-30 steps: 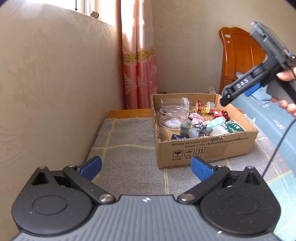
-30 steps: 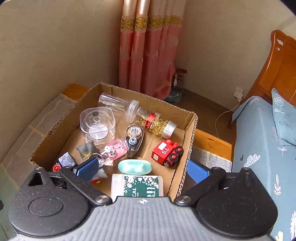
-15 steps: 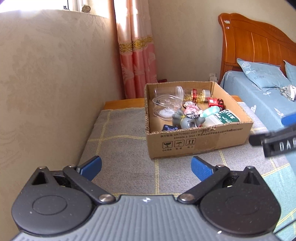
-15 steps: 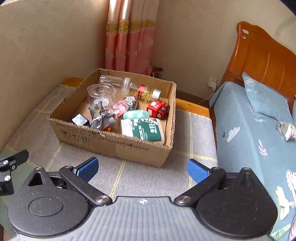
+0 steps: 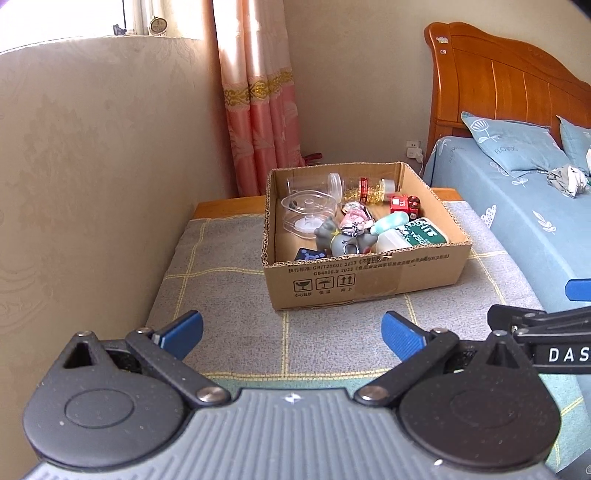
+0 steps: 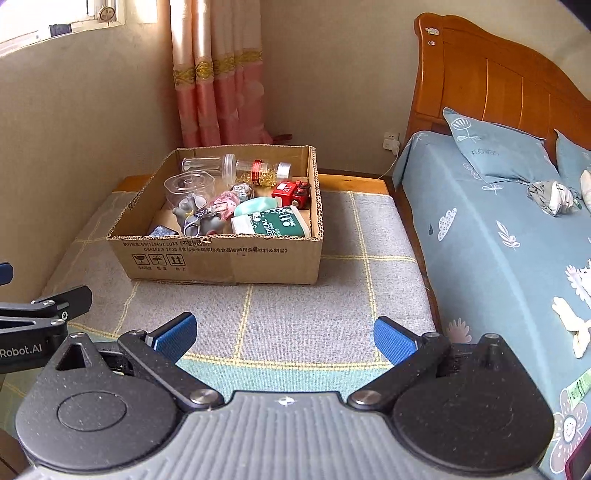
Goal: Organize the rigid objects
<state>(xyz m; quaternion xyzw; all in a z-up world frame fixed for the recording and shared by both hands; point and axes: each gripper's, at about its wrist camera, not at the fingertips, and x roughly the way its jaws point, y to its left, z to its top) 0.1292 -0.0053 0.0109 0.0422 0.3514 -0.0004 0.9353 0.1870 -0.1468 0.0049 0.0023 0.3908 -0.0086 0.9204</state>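
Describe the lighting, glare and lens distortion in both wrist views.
Left wrist view: daylight blows out the window at top left; fisheye bends the wall top into an arc; the cardboard box stays sharp. Right wrist view: even, soft daylight, faint shadows, dark corner vignetting, curved headboard; no motion blur.

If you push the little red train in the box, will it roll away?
Probably a bit: the red toy train shows black wheels, so it may roll. It looks hard and stiff, likely light. The cardboard box wall beside it should stop it quickly.
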